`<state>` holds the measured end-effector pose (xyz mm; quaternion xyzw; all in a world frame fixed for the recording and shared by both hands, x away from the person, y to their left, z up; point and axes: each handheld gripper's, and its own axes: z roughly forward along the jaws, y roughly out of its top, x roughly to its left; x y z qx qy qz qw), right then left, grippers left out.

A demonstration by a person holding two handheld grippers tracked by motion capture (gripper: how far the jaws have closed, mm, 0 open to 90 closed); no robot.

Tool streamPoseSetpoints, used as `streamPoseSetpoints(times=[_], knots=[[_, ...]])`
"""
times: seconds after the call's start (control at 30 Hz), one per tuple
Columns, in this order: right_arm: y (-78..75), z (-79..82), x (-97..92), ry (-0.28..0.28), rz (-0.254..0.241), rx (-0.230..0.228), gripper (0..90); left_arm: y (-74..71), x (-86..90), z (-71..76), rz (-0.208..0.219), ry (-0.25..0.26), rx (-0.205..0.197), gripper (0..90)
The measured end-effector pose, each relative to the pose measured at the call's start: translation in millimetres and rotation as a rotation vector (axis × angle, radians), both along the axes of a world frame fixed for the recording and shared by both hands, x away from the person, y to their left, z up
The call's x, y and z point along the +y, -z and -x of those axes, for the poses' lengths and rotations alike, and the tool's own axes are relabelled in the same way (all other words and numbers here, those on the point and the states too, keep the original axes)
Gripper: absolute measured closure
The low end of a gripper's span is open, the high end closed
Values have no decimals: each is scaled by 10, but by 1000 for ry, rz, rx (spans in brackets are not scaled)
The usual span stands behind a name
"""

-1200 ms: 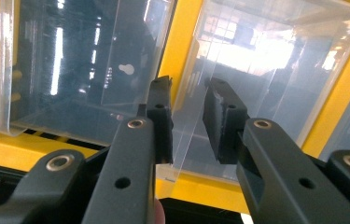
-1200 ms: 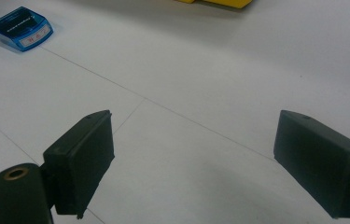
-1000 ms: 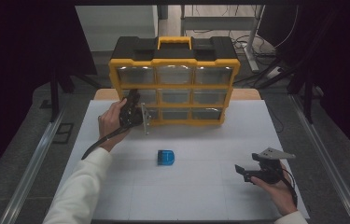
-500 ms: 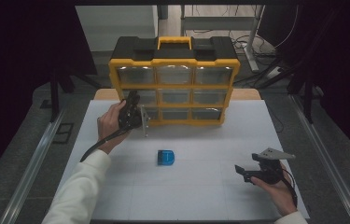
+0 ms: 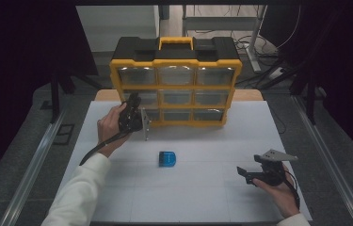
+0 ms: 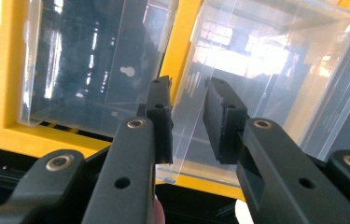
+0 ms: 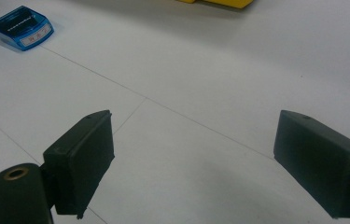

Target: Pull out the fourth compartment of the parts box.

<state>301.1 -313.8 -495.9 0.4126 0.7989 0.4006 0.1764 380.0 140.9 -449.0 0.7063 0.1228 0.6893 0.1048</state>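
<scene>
Since a second ago nothing has been shifted: the clear drawer (image 6: 238,88) at the near left of the yellow organizer (image 5: 175,84) is kept clamped by the left gripper (image 6: 189,119), so pulling seems not yet begun, while the right gripper (image 7: 193,163) is left released near the blue box (image 5: 167,158).

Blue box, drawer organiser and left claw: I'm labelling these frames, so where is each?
Blue box (image 5: 167,158): high view, its top face.
Drawer organiser (image 5: 176,43): high view, its yellow carry handle.
Left claw (image 6: 187,120): left gripper view, midway between its fingertips.
</scene>
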Motion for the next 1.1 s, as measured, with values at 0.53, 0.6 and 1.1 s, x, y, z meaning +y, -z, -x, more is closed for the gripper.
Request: streamPoseSetpoints(times=[0.53, 0.6, 1.1], knots=[[2, -1, 0, 1, 3, -2, 125, -5, 2, 62, -4, 4, 0, 732], [2, -1, 1, 1, 4, -1, 124, -3, 1, 66, 2, 9, 0, 732], [2, 1, 3, -1, 4, 0, 124, 2, 0, 134, 5, 17, -3, 732]])
